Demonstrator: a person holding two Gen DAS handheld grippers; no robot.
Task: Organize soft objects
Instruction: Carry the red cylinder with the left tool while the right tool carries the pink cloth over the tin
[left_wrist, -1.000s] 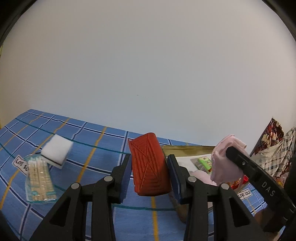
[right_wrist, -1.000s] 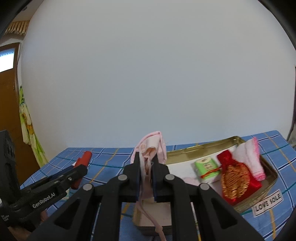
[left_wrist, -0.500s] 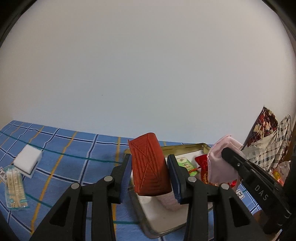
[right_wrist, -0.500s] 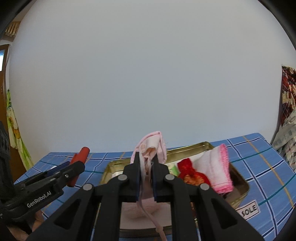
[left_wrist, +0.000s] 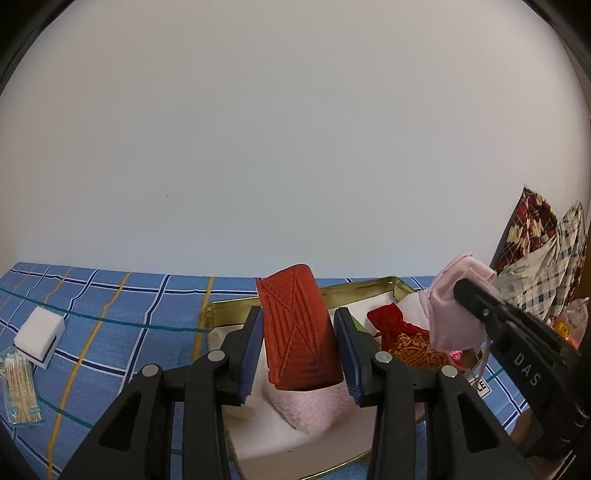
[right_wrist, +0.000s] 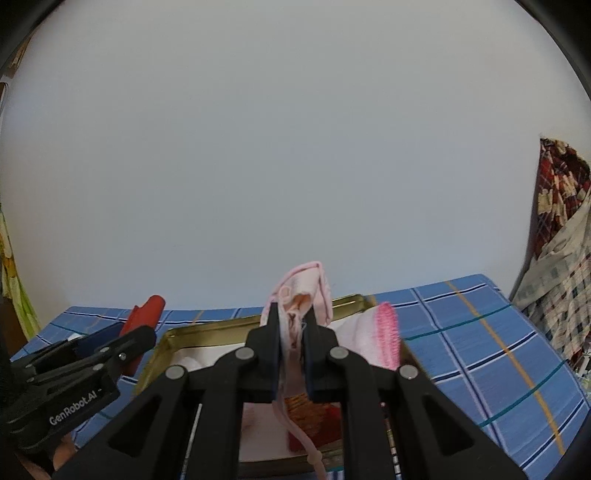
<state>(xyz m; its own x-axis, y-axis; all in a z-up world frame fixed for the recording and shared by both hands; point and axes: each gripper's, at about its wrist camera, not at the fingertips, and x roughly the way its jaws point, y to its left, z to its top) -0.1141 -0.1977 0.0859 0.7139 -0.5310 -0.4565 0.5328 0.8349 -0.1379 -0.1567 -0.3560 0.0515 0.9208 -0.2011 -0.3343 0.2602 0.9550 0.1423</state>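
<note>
Red ribbed pouch sits clamped in the left gripper; the right gripper pinches pink cloth above the gold tin.

On the tablecloth a tin sits at the centre of the left wrist view. In the tin a pouch lies at three o'clock and a towel at six. Well apart from the tin at nine o'clock lies a sponge, with a packet of swabs just beside it, nearer the camera. Fabric is piled beyond the tablecloth's edge at two o'clock.
</note>
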